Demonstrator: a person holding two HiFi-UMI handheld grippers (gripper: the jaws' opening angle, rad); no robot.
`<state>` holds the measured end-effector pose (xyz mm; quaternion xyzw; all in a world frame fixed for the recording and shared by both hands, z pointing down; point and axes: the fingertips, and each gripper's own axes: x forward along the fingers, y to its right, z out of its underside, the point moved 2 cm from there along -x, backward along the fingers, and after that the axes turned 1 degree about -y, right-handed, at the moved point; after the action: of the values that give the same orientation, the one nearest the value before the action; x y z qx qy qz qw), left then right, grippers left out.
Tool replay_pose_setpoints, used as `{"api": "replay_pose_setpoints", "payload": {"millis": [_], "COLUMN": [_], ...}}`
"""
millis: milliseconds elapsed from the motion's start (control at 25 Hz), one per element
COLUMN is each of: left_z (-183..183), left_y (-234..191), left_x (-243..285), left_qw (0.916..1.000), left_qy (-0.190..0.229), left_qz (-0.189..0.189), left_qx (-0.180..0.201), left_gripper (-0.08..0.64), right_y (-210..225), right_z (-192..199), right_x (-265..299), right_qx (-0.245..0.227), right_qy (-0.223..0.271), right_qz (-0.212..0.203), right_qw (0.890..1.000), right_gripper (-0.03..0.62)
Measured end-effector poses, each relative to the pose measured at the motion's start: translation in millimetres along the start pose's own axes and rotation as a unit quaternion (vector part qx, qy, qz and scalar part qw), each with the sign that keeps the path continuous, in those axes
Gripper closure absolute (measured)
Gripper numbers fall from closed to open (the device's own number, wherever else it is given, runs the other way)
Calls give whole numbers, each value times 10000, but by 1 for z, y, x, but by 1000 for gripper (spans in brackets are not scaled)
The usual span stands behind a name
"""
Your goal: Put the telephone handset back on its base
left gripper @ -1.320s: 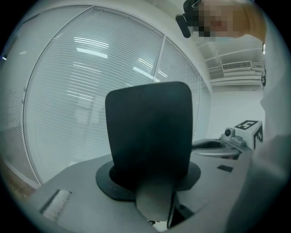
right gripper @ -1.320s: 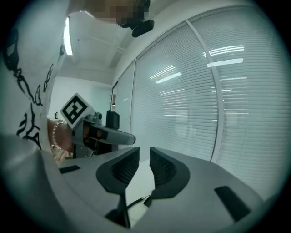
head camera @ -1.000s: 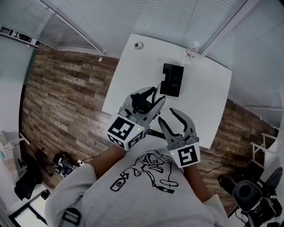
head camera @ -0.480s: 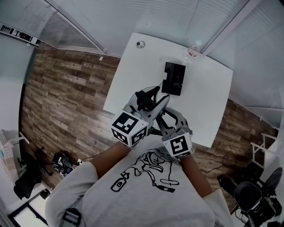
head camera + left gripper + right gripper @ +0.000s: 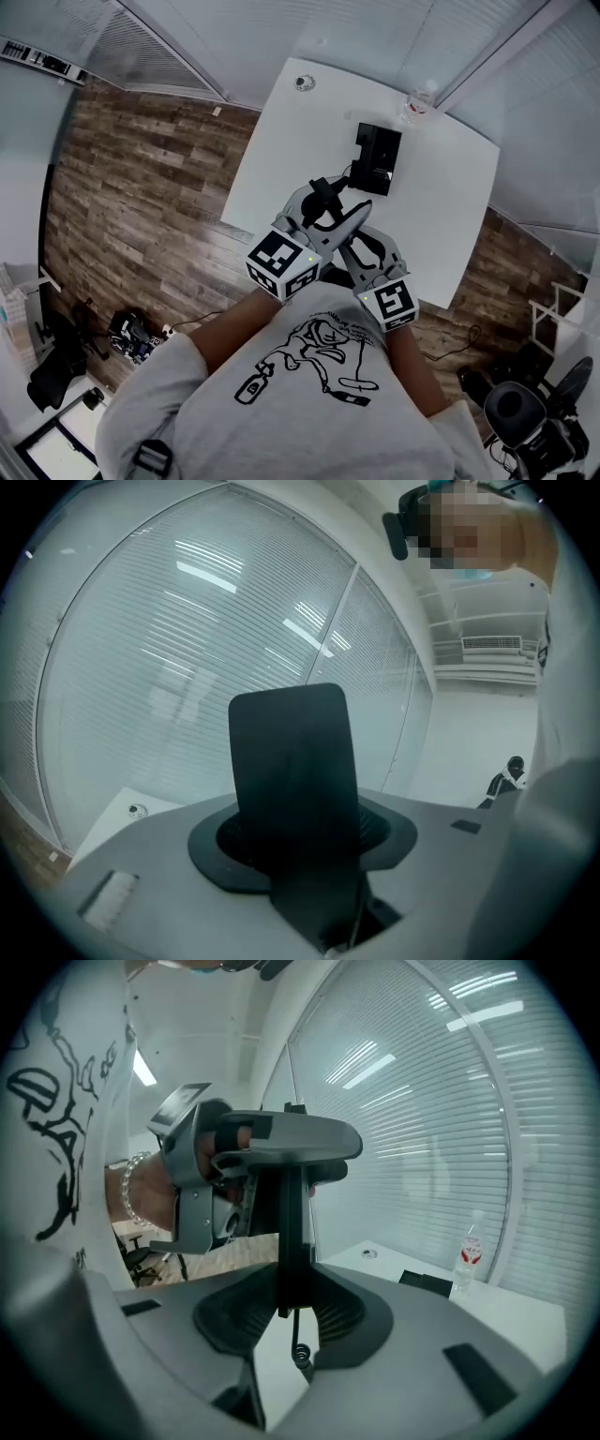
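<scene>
Head view: left claw point(image 5: 337, 208) clamped on the black handset point(image 5: 325, 199), which is held in the air over the near part of the white tabletop point(image 5: 281, 141). The right claw point(image 5: 367, 246) is tucked in just beside and below it. The base point(image 5: 378, 157) sits further out on the tabletop, well apart from the handset, with a bottle point(image 5: 419, 101) beyond it near the far edge. Left gripper view: the handset fills the gap as a broad dark slab, both pads pressed to it; grip looks firm. Right gripper view: the handset's lower end shows edge-on as a thin black strip between the jaws. They have just been closing, and the pads now appear to meet both of its faces. The coiled cord point(image 5: 298, 1352) hangs just under the strip. Judgement: this is a two-claw hold, probably a regrip or handover before the carry to the base. To do it well, confirm the right claw's bite is on solid handset body and not the cord before easing the left. Keep the cord out of the jaws and free of the bottle. Carry the handset out over the base, line up its long side with the cradle, and lower it flat before letting go.
</scene>
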<state>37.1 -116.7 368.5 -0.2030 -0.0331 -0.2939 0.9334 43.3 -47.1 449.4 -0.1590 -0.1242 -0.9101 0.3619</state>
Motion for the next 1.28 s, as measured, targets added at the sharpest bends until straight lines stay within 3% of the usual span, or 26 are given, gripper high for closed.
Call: {"api": "replay_pose_setpoints", "payload": {"millis": [520, 920, 1280], "left_z": [23, 46, 53], "left_y": [-4, -14, -11], "left_x": [-7, -2, 3], "left_qw": [9998, 9995, 9979], "left_qy": [-168, -295, 29], "left_qz": [20, -46, 589], "left_qx": [87, 118, -282], "left_gripper": [334, 325, 324], "right_y": [-6, -1, 0], "right_z": [16, 34, 38], "right_x": [7, 14, 14], "right_qx": [1040, 1865, 2859], "right_qy": [268, 265, 643], "right_qz": [-561, -967, -1811], "right_qw": [9926, 9773, 9388], "right_gripper": [505, 505, 505]}}
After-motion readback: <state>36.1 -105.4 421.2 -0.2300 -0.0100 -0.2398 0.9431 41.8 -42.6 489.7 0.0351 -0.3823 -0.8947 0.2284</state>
